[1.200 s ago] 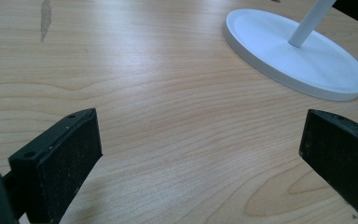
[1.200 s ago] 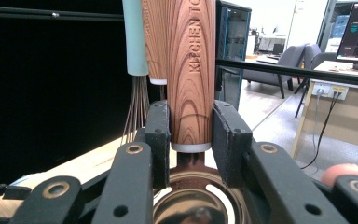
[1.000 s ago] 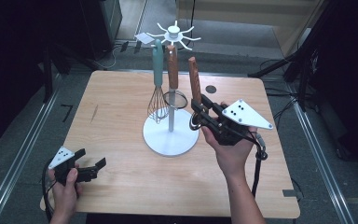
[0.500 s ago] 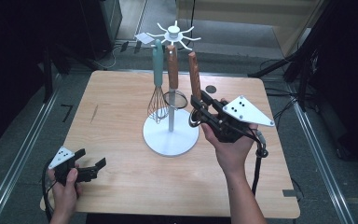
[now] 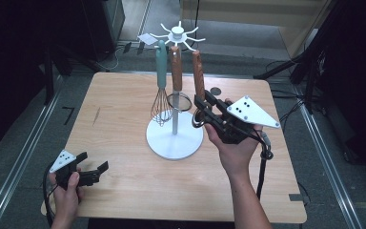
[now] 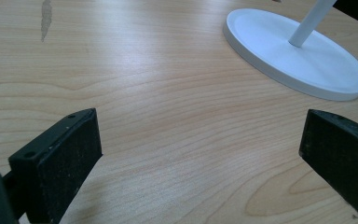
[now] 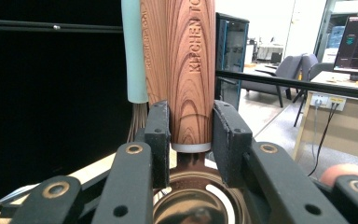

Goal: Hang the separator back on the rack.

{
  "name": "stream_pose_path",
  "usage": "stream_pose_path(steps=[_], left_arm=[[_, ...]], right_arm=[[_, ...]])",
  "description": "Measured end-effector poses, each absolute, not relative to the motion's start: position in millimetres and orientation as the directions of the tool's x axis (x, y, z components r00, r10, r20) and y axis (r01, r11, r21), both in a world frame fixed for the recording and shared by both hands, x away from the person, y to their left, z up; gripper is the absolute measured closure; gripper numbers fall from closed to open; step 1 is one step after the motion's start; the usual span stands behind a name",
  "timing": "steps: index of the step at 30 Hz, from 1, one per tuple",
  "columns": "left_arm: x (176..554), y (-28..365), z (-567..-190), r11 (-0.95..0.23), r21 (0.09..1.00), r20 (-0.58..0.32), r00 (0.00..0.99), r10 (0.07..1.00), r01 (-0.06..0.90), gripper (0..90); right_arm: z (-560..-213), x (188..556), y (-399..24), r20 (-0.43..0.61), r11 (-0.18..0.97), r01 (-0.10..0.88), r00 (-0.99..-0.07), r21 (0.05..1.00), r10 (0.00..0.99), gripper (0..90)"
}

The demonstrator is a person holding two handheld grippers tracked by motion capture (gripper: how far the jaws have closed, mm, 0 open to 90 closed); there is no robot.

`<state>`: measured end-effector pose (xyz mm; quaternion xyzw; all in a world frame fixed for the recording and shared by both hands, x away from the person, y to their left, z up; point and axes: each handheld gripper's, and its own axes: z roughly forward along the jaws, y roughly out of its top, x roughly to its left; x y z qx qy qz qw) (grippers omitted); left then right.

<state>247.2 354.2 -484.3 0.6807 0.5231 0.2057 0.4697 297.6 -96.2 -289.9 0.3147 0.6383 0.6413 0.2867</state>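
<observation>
Grippers are well apart in this scene, and going from left to right, the left gripper [image 5: 93,171] rests at the near left corner of the wooden table [image 5: 119,105], with its jaws wide and nothing between them; in the left gripper view its two black pads [image 6: 56,158] stand far from each other over bare wood. In the middle stands the white utensil stand [image 5: 175,138] with a round flat base, and from its top hooks hang a teal-handled whisk [image 5: 161,81], a wooden-handled strainer [image 5: 177,78] and, most to the right, the wooden-handled utensil [image 5: 198,76]. The right gripper [image 5: 201,110] holds this last one: in the right gripper view the jaws are narrow and press both sides of the wooden handle [image 7: 190,70] at its lower end, just above the metal collar. The handle seems stiff and quite smooth, so it could slip if the grip is weak, and the metal head below makes the bottom heavier. Taking it low on the wood, as now, looks sensible, because the utensil hangs freely and would swing if pushed. It probably must be lifted up to clear the hook.
</observation>
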Motion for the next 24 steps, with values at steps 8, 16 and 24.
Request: stream_pose_path(steps=[8,16,24], left_arm=[[247.2,354.2,-484.3,-0.011,0.855,-0.212,0.368,0.905,0.519,0.0],[247.3,354.3,-484.3,-0.011,0.854,-0.212,0.369,0.905,0.520,0.0],[247.2,354.2,-484.3,-0.013,0.854,-0.211,0.370,0.905,0.519,0.0]], right_arm=[[-287.5,299.6,-94.5,0.044,-0.024,0.040,-0.636,0.999,0.771,71.1],[-287.3,303.9,-94.6,0.057,-0.033,0.049,-0.634,0.998,0.772,71.1],[-287.0,307.6,-91.2,0.057,-0.026,0.057,-0.635,0.998,0.770,71.1]])
